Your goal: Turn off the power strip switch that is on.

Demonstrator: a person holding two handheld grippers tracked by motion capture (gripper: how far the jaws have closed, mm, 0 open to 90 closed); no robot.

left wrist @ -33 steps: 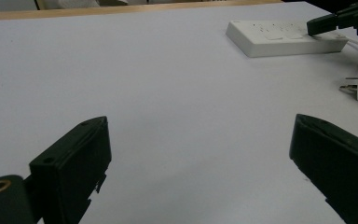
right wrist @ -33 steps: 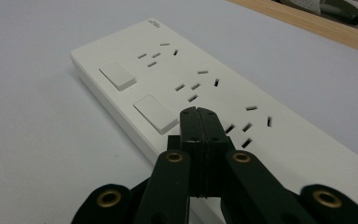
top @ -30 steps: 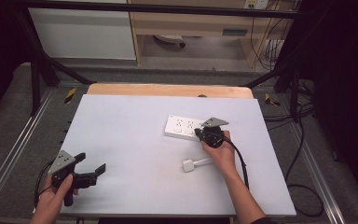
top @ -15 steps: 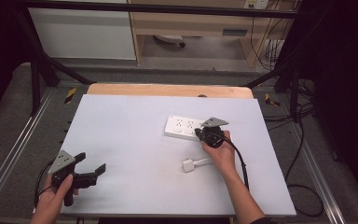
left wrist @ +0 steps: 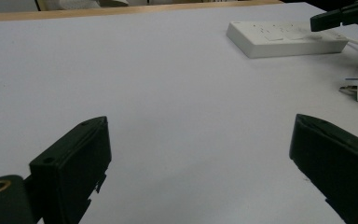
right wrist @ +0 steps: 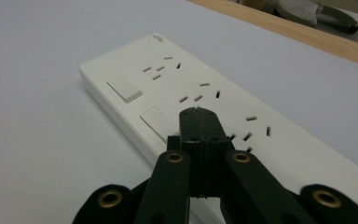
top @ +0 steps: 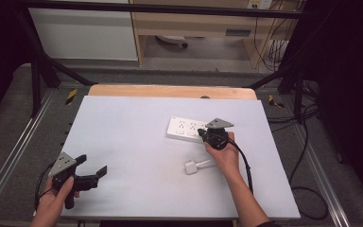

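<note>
A person seated at a pale grey desk (top: 137, 142) works a pair of hand-held tongs, one in each hand. The right tongs (right wrist: 198, 116) are clenched, jaws pressed flat together with nothing between them, their tip poised over a rocker switch on a white power strip (right wrist: 223, 116); whether the tip touches the switch cannot be told. The power strip (top: 187, 129) lies flat right of the desk's centre, toward the far side, with the right tongs (top: 207, 136) at its near right end. A white plug (top: 191, 167) with its short lead lies loose on the desk just in front of the strip, beside the right hand (top: 225, 153). The left tongs (top: 96, 169) are released, jaws spread wide and empty, held low over the near left corner of the desk, well apart from the strip.
</note>
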